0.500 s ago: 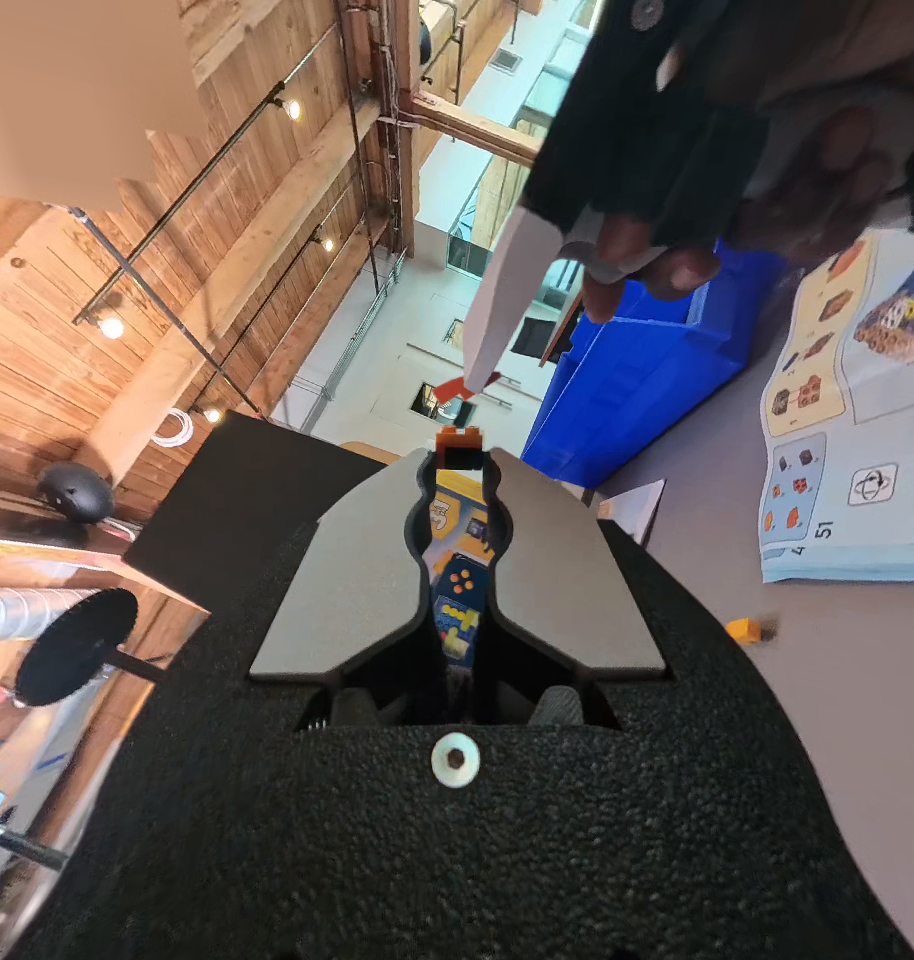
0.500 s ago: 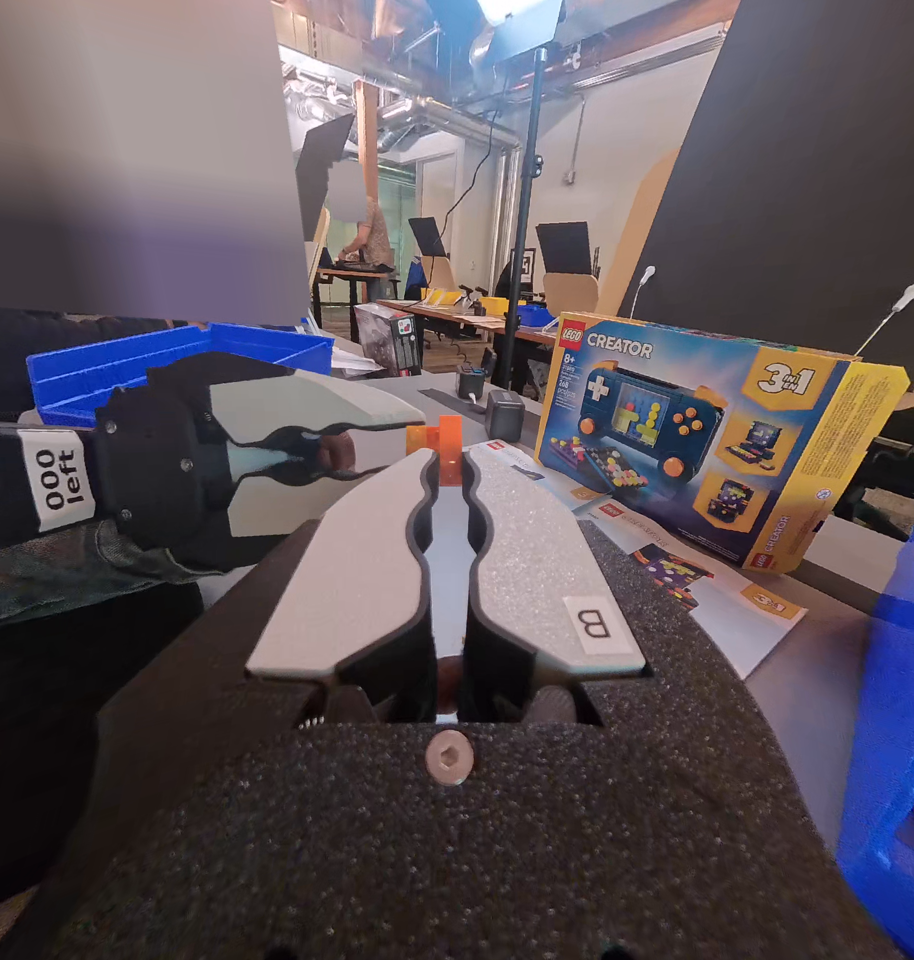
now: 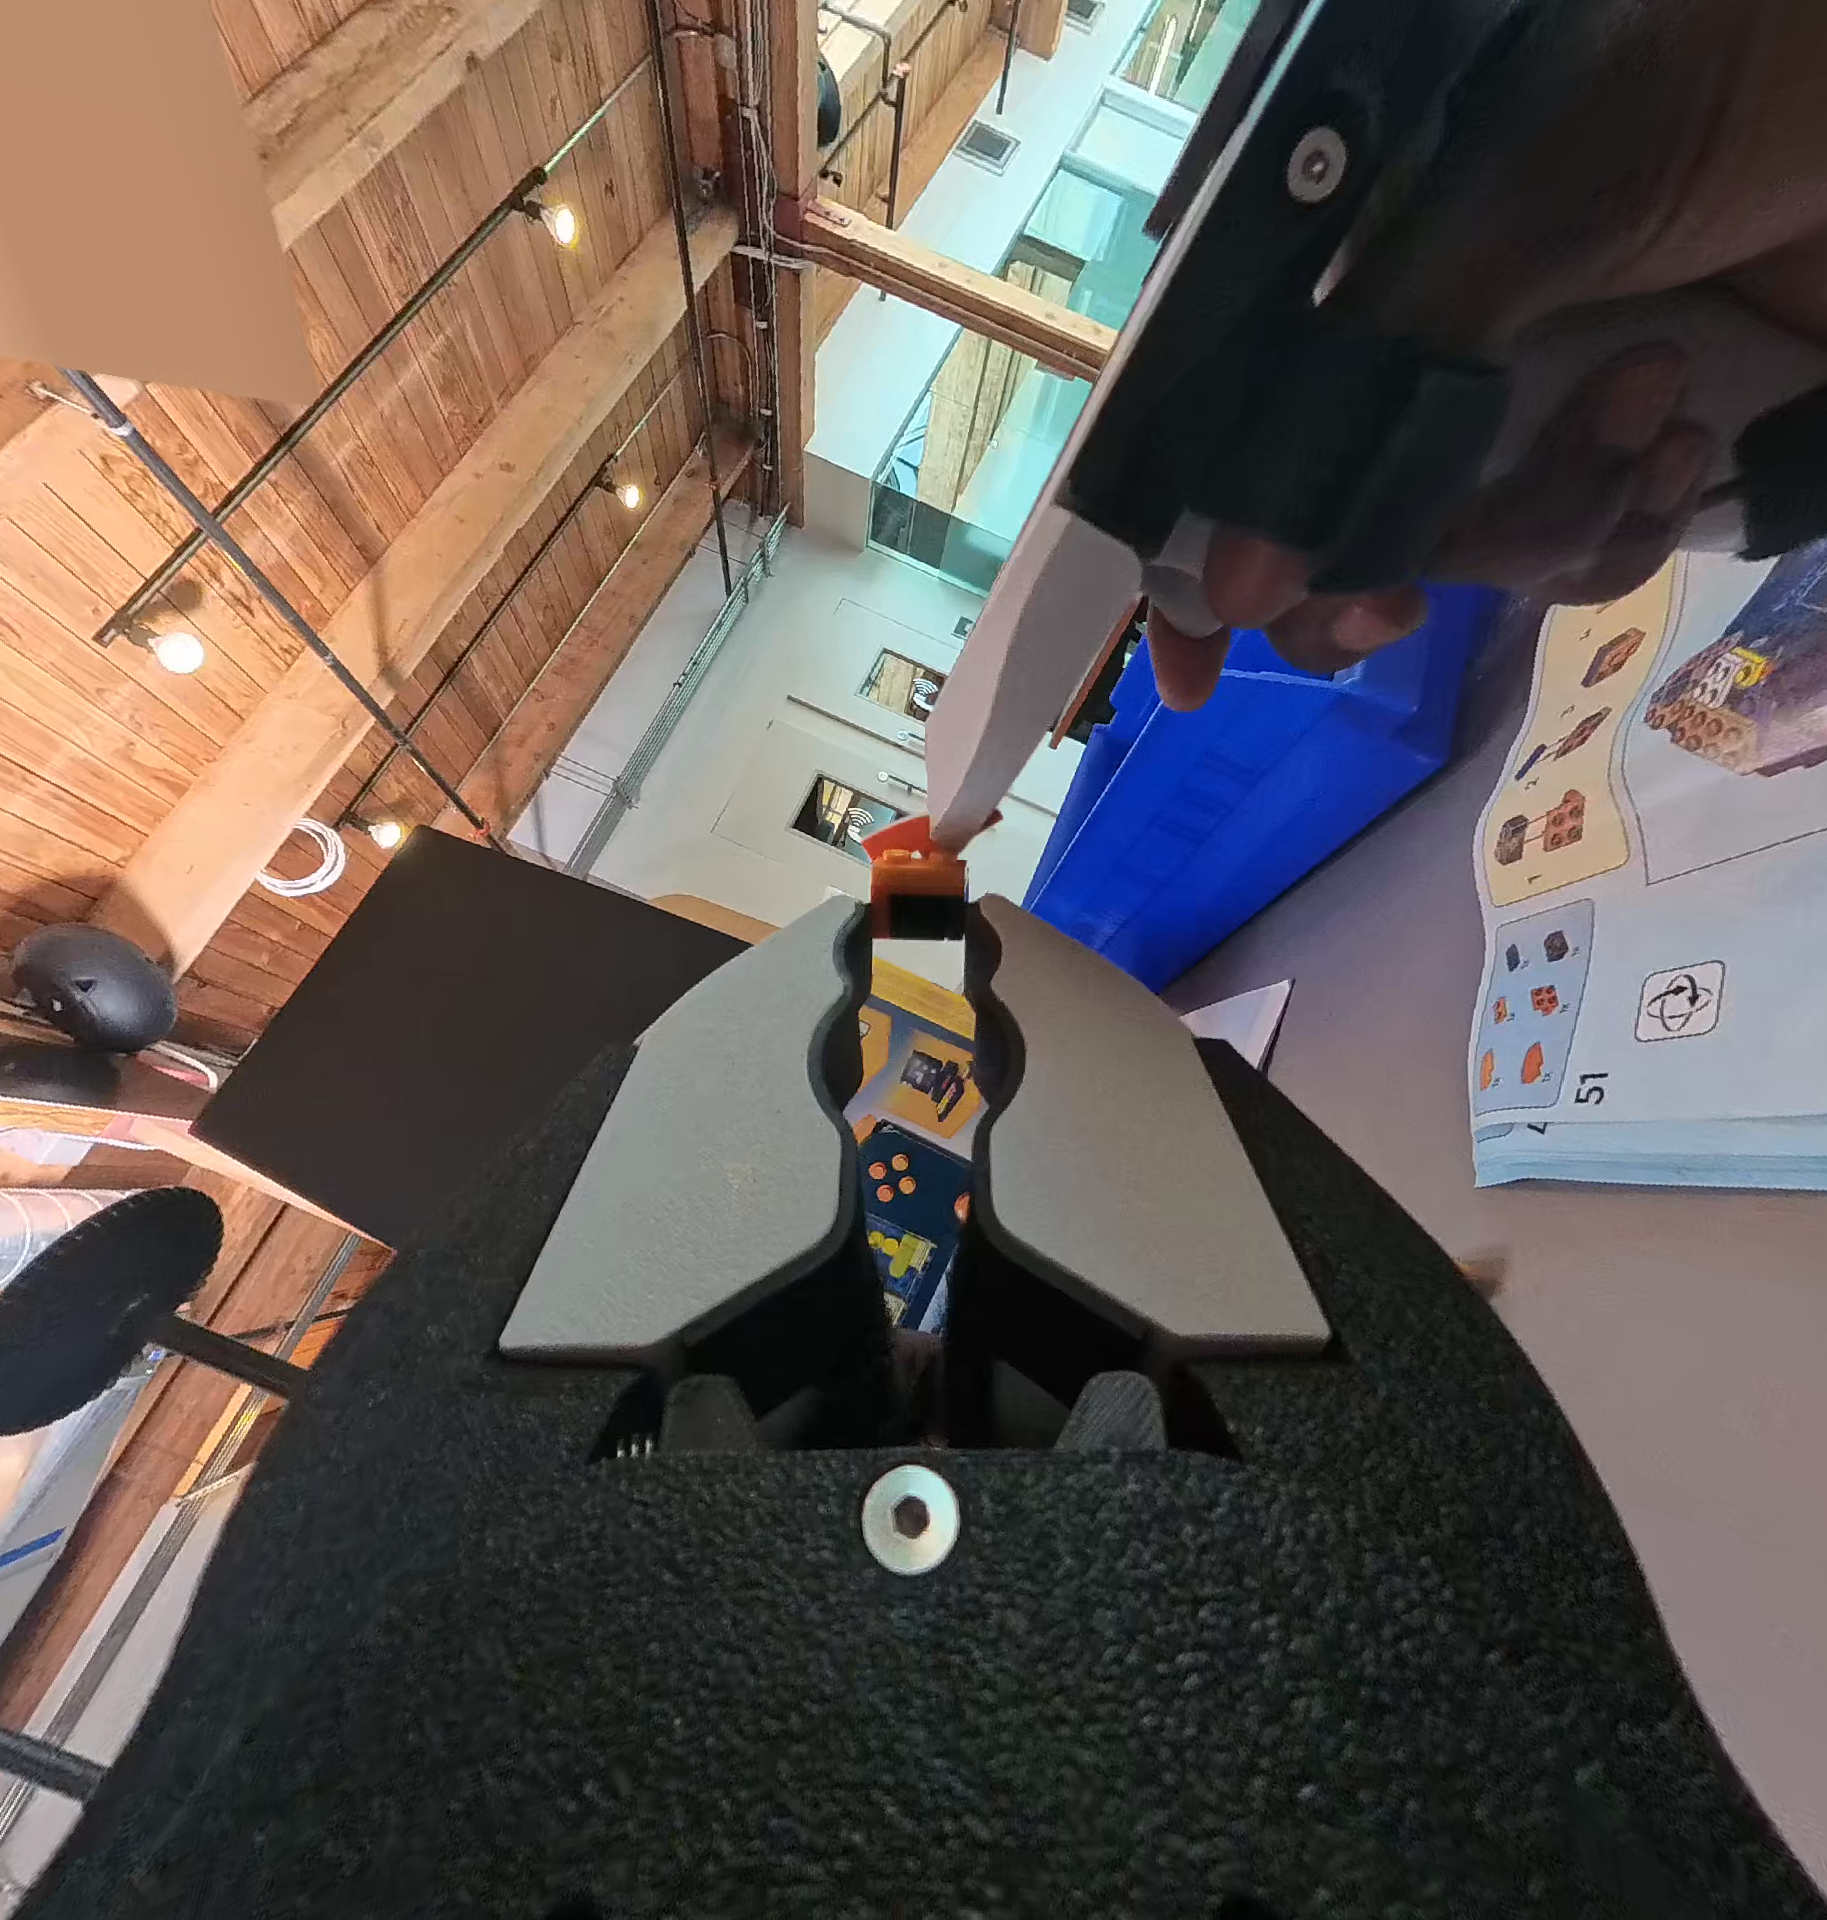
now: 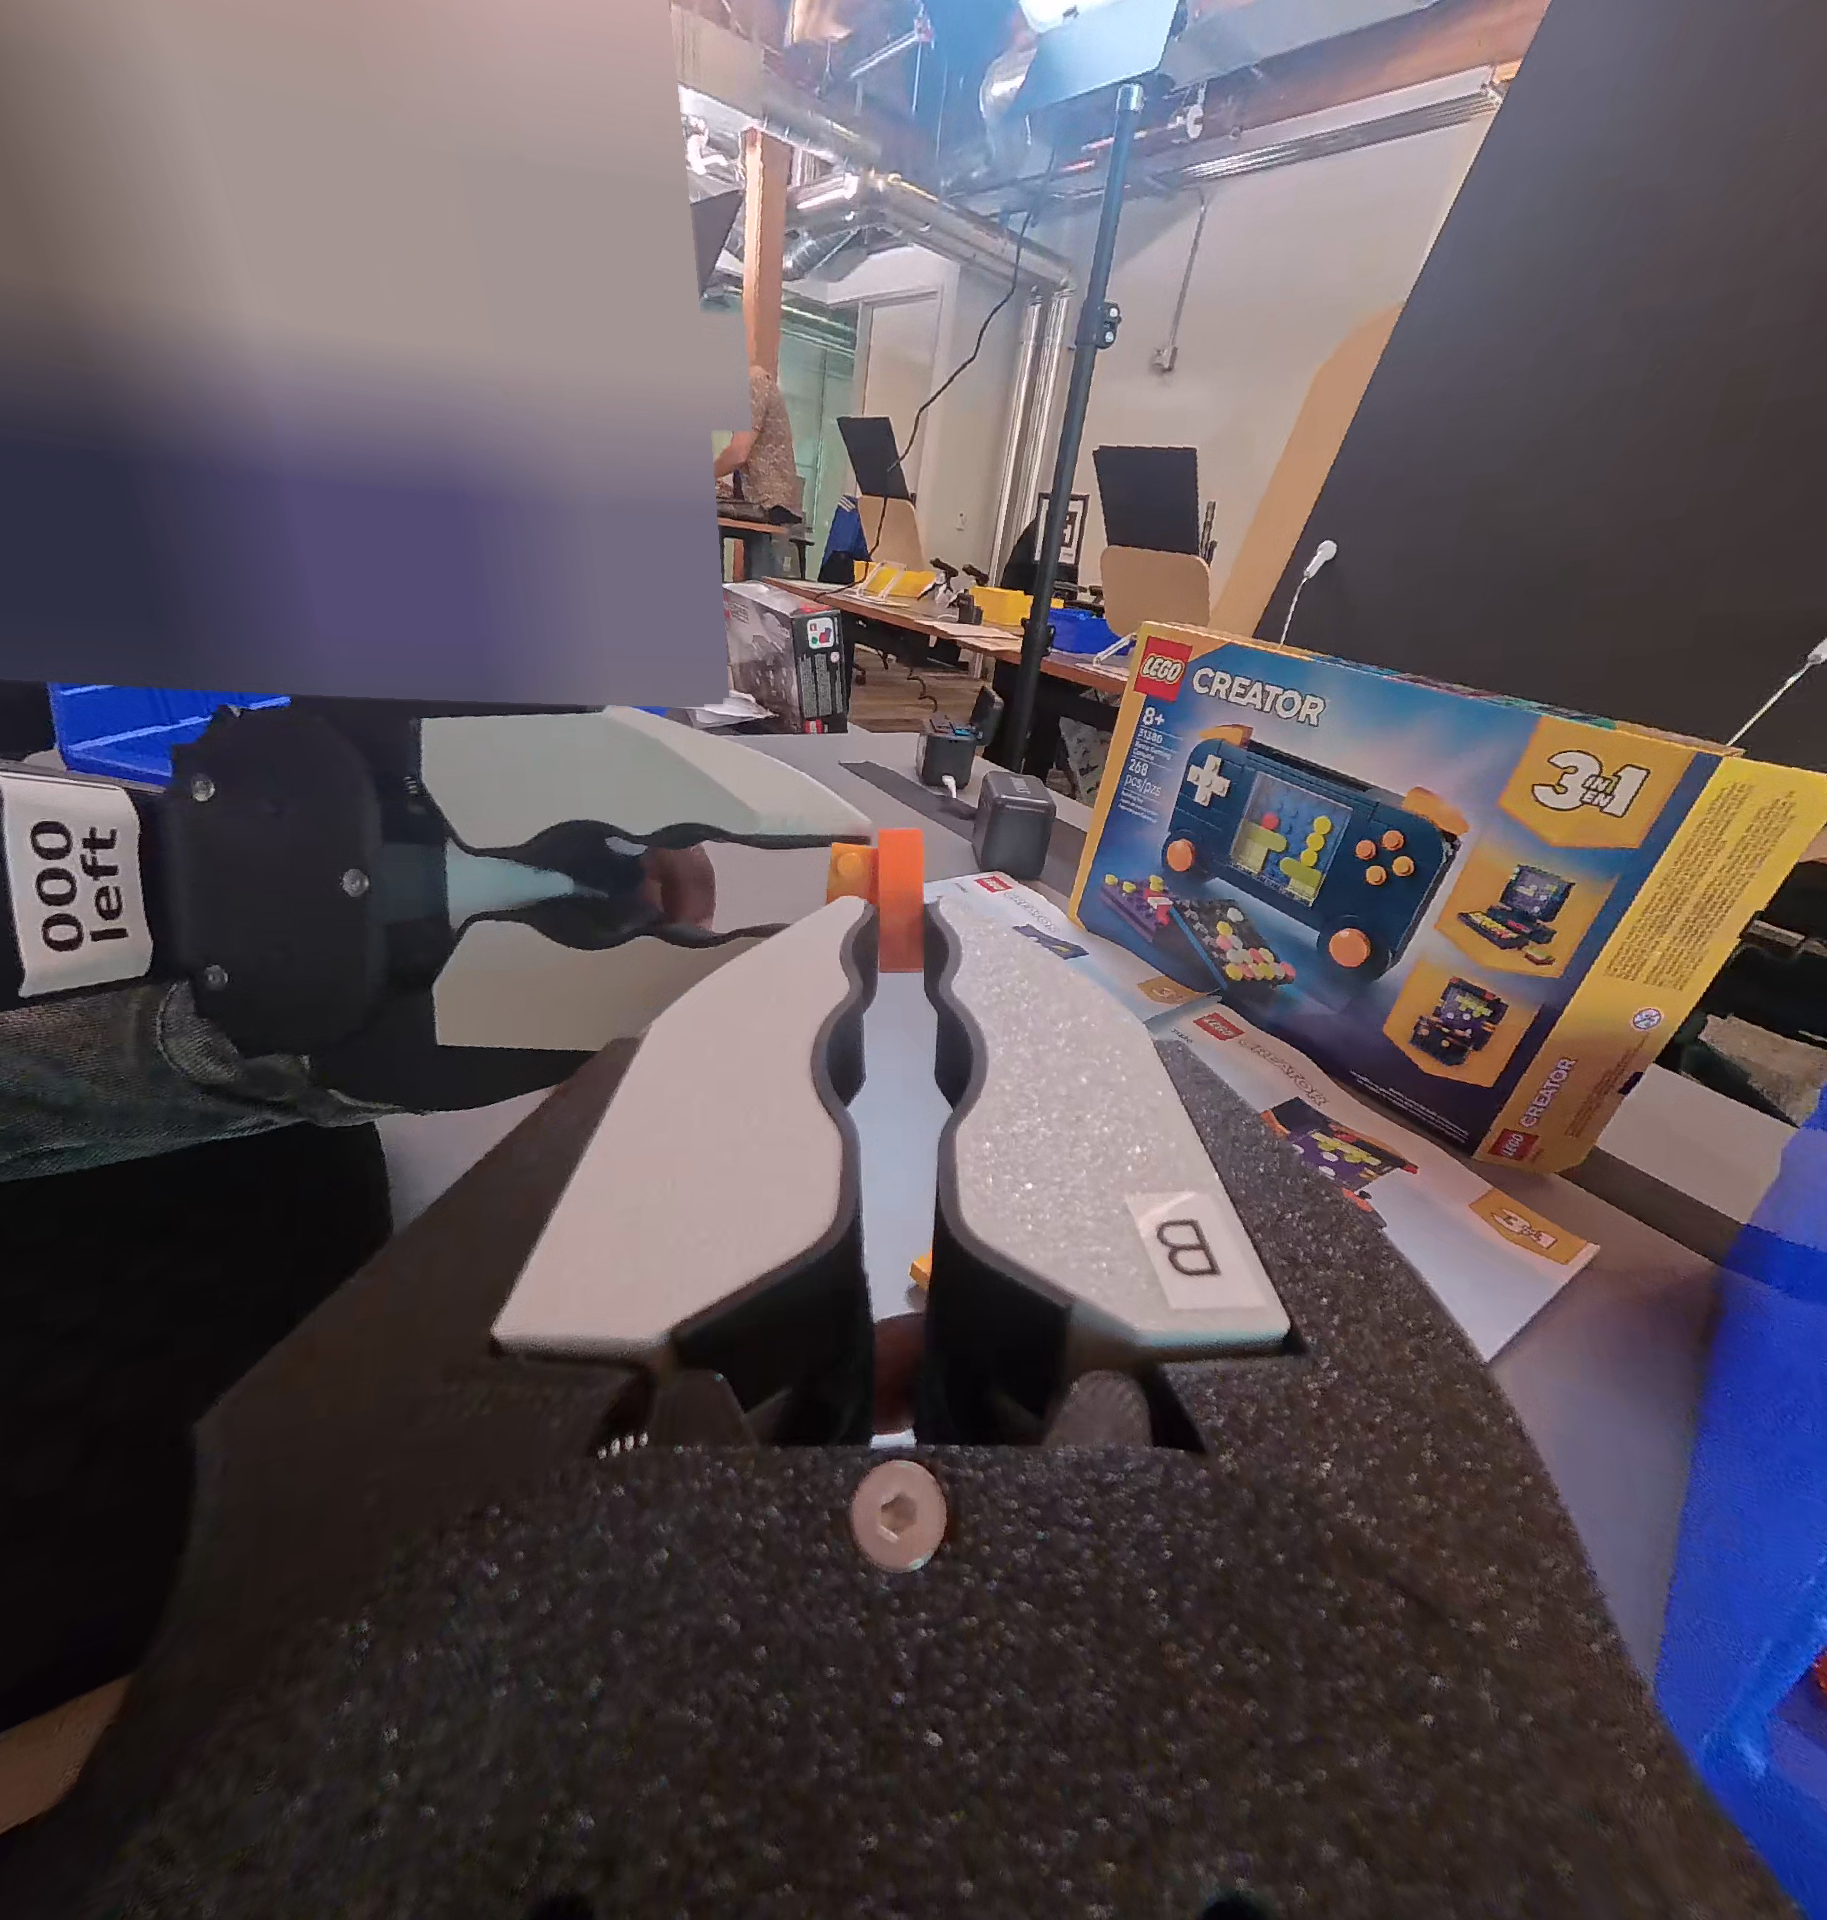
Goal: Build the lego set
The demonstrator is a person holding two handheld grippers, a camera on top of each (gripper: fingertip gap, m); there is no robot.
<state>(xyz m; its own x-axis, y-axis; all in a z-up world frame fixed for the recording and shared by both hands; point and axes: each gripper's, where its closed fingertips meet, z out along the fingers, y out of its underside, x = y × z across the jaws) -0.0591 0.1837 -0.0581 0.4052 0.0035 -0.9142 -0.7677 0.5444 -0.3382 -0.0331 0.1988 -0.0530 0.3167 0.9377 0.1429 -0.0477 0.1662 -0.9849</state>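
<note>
An orange brick (image 3: 917,902), small and studded with a dark hollow underside, is pinched at the tips of the left gripper (image 3: 919,920), both fingers pressing its sides. Right at its studs is a curved orange piece (image 4: 898,899), smooth and slim, clamped edge-on between the closed fingers of the right gripper (image 4: 898,925). In the right wrist view brick and piece look to be touching, held in the air above the grey worktop (image 4: 1615,1382). The fingers are matte grey plates with wavy black inner edges, on black grainy bodies. A hand (image 3: 1574,488) wraps the right gripper's handle. Below lie an open instruction booklet (image 3: 1667,935) and a thinner leaflet (image 4: 1408,1184), paper flat on the worktop. A glossy cardboard toy box (image 4: 1460,894) stands behind, and a ribbed blue plastic bin (image 3: 1273,790) sits near the booklet.
</note>
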